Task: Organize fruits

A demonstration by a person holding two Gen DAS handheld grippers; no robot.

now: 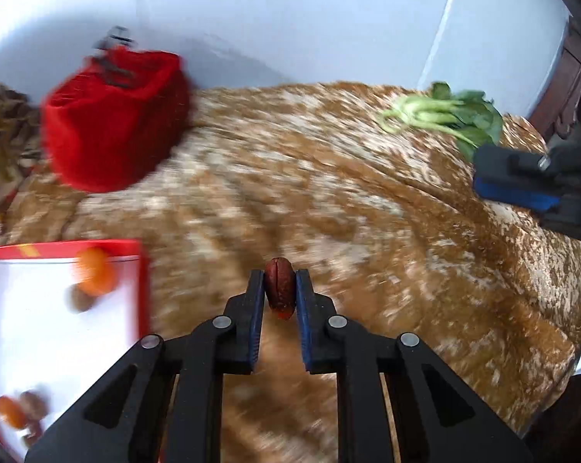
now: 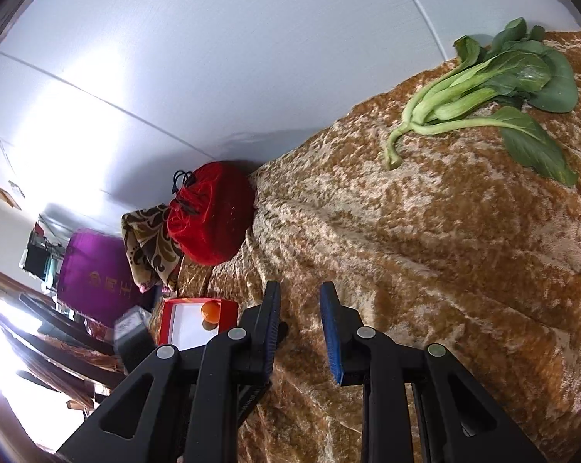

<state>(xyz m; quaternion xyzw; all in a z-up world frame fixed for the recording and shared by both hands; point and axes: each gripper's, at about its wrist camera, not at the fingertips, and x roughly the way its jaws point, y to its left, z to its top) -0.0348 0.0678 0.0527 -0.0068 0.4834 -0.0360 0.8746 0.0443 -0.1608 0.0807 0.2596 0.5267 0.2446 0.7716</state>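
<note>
My left gripper is shut on a dark red date and holds it above the brown mottled cloth, just right of a red-rimmed white box. The box holds an orange and, at its near corner, another orange with dark dates. My right gripper is open and empty over the cloth; it also shows at the right edge of the left wrist view. The box with an orange shows in the right wrist view.
A red drawstring pouch stands at the back by the white wall. A bunch of green bok choy lies at the far right of the cloth. A patterned cloth and purple fabric lie beyond the pouch.
</note>
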